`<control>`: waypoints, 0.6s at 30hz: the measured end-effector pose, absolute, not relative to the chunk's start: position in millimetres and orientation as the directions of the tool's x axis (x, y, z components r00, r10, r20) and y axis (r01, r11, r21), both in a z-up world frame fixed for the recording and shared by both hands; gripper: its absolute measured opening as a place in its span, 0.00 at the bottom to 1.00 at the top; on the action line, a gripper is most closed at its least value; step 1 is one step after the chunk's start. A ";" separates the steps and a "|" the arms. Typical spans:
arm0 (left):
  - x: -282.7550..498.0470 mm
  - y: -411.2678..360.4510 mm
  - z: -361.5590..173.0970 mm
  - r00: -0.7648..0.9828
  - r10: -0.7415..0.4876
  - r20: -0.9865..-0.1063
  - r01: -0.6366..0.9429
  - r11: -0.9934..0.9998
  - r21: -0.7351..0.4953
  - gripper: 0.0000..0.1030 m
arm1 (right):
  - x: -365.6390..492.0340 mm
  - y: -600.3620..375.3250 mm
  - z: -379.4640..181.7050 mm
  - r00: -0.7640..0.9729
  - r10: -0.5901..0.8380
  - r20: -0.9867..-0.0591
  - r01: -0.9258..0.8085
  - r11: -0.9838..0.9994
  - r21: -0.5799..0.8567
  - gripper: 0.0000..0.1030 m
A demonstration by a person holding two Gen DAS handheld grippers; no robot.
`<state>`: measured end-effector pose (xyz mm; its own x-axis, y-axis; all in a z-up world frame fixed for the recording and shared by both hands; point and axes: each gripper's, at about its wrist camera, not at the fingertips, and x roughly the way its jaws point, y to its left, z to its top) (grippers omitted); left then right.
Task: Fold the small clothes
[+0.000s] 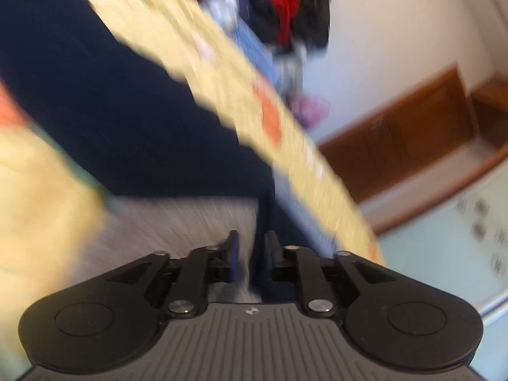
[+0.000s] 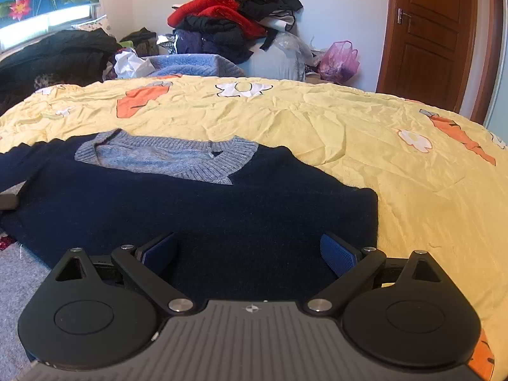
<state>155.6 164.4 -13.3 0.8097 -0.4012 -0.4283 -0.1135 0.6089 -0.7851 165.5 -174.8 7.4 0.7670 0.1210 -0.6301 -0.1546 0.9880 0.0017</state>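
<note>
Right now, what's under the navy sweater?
The navy sweater lies flat on the yellow bedspread, with a grey surface showing at its near-left edge. Whatever sits directly beneath the sweater's middle is covered.

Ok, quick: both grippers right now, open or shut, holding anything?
Left gripper: jaws slightly apart, gripping nothing.
Right gripper: wide open over the navy sweater, holding nothing.

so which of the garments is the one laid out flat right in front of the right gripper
The navy sweater with the grey knit collar, spread on the yellow bedspread. The other clothes sit heaped in a pile by the far wall.
</note>
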 end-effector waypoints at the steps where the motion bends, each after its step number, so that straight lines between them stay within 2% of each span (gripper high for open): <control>1: 144.5 183.9 -8.2 0.846 -0.356 -0.397 -0.129 0.586 -0.800 0.33 | 165.0 -174.5 7.5 0.768 0.122 -0.629 -0.155 0.988 0.002 0.94; 2: 134.8 205.8 -3.9 0.876 -0.295 -0.380 -0.161 0.564 -0.810 0.50 | 164.8 -175.1 7.4 0.768 0.124 -0.628 -0.156 0.988 0.005 0.95; 3: 125.5 228.8 -0.2 0.901 -0.216 -0.377 -0.211 0.541 -0.814 0.59 | 164.3 -175.4 7.5 0.768 0.128 -0.627 -0.157 0.988 0.010 0.95; 4: 115.8 253.5 3.5 0.916 -0.114 -0.383 -0.277 0.509 -0.815 0.73 | 164.5 -175.3 7.5 0.768 0.131 -0.627 -0.158 0.987 0.012 0.96; 5: 106.0 278.8 6.5 0.919 -0.007 -0.394 -0.345 0.469 -0.813 0.76 | 164.8 -175.2 7.2 0.767 0.133 -0.628 -0.160 0.987 0.013 0.97; 7: 92.3 326.3 9.0 0.892 0.155 -0.425 -0.451 0.384 -0.806 0.76 | 164.8 -174.8 6.9 0.766 0.137 -0.628 -0.163 0.986 0.017 0.98; 9: 85.3 365.4 5.5 0.851 0.239 -0.467 -0.522 0.293 -0.801 0.76 | 164.9 -176.1 6.8 0.765 0.144 -0.628 -0.166 0.986 0.024 0.99; 13: 92.9 413.3 -7.7 0.806 0.221 -0.550 -0.589 0.198 -0.784 0.76 | 164.9 -175.8 6.6 0.765 0.144 -0.628 -0.166 0.986 0.024 1.00; 18: 114.9 433.6 -11.6 0.805 0.202 -0.559 -0.593 0.236 -0.769 0.75 | 165.1 -176.0 6.7 0.765 0.146 -0.628 -0.167 0.986 0.026 1.00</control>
<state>114.9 433.6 -11.6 0.8046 0.2016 -0.5585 -0.5933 0.2364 -0.7695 165.1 -176.0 6.7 0.7646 0.1460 -0.6277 -0.1669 0.9856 0.0259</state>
